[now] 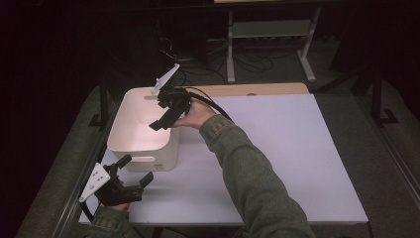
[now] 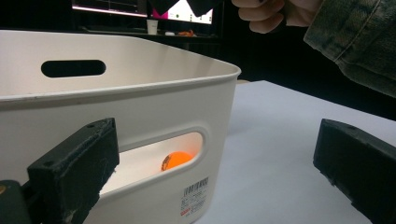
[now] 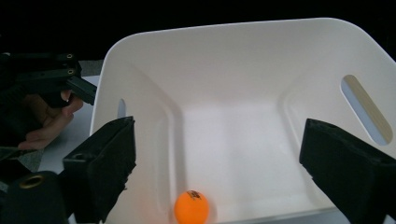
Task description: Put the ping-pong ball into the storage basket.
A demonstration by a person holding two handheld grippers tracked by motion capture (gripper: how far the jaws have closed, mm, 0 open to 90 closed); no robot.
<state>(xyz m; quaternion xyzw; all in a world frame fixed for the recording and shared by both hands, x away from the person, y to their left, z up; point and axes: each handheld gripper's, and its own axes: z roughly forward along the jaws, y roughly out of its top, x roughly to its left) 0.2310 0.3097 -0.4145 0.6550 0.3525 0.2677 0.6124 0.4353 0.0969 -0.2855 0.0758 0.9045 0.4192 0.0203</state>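
A white plastic bin (image 1: pixel 115 130) stands at the left of the white table. A small orange ball (image 3: pixel 191 207) lies on its floor near one wall, and the same ball (image 2: pixel 176 159) shows through a handle slot in the left gripper view. My right gripper (image 1: pixel 163 118) hangs over the bin's right side, tilted down into it. Its jaws (image 3: pixel 219 140) stand wide open with nothing between them. My left gripper (image 1: pixel 136 170) rests low in front of the bin's near wall (image 2: pixel 140 102), open (image 2: pixel 215 140) and holding nothing.
The white tabletop (image 1: pixel 277 148) stretches bare to the right of the bin, with a wooden strip (image 1: pixel 257 89) along its far edge. A metal shelf frame (image 1: pixel 270 34) and cables stand on the dark floor beyond. The bin carries a barcode label (image 2: pixel 194 196).
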